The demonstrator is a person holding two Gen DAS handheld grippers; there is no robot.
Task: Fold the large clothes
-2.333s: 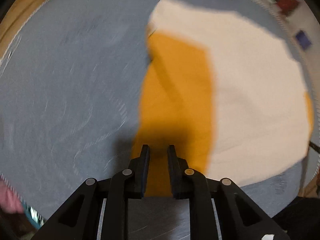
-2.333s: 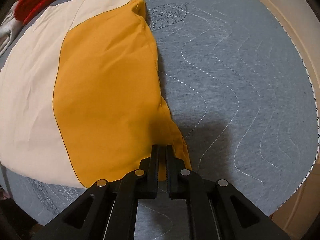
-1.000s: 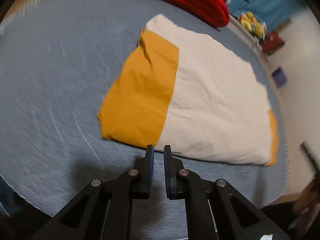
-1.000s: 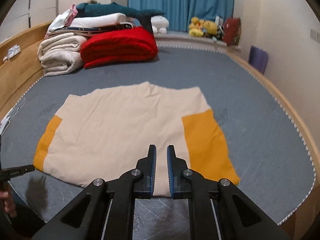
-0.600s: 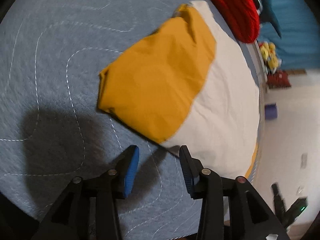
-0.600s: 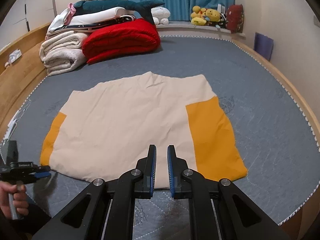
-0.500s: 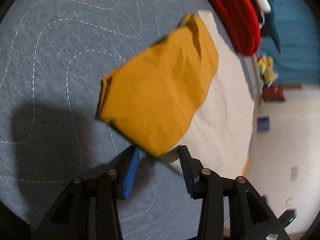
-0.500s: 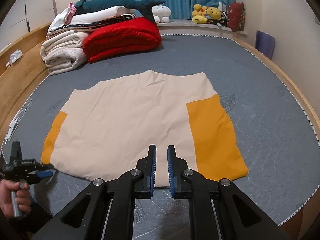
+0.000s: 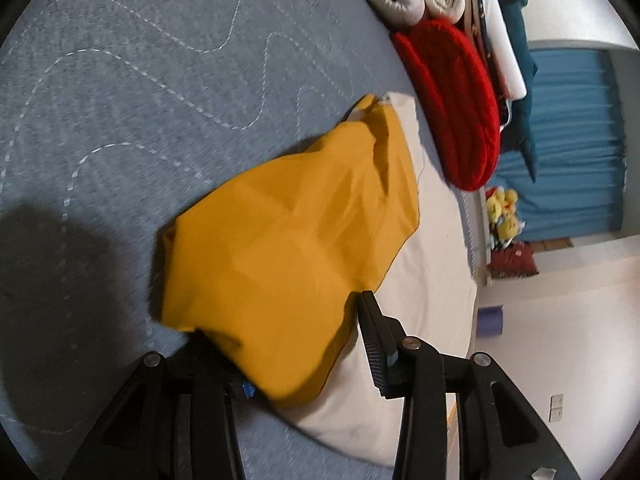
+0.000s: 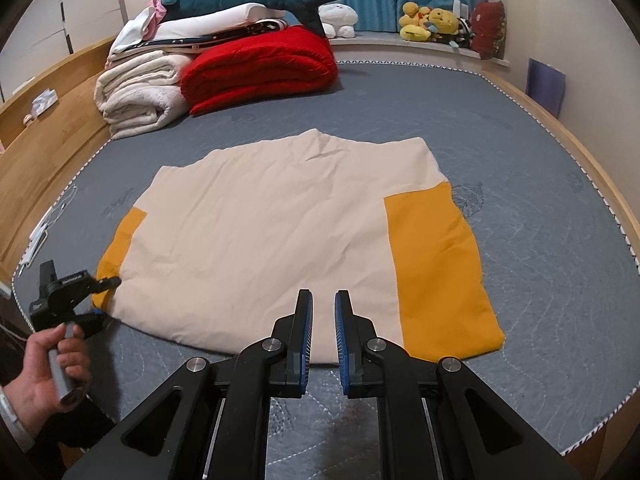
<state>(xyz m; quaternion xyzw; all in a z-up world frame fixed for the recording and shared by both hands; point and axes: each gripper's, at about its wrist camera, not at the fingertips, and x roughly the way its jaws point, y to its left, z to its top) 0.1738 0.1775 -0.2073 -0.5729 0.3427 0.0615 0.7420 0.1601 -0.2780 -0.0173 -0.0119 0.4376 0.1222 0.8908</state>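
A large cream garment (image 10: 280, 232) with orange side panels lies spread flat on the grey quilted bed (image 10: 400, 112). My left gripper (image 9: 288, 344) is open, its jaws standing on either side of the near orange corner (image 9: 288, 256) of the garment, not closed on it. It also shows in the right wrist view (image 10: 102, 296) at the garment's near left corner, held by a hand. My right gripper (image 10: 323, 320) is nearly shut and empty, a little above the bed, just in front of the garment's near hem. The right orange panel (image 10: 436, 272) lies flat.
A red folded blanket (image 10: 260, 68), a cream rolled blanket (image 10: 140, 96) and a pile of bedding with a plush shark stand at the bed's far left. Plush toys (image 10: 432, 20) sit by blue curtains. A wooden bed rim (image 10: 592, 168) runs along both sides.
My left gripper has opened and moved down and in around the garment's orange corner. My right gripper has stayed nearly shut in front of the hem.
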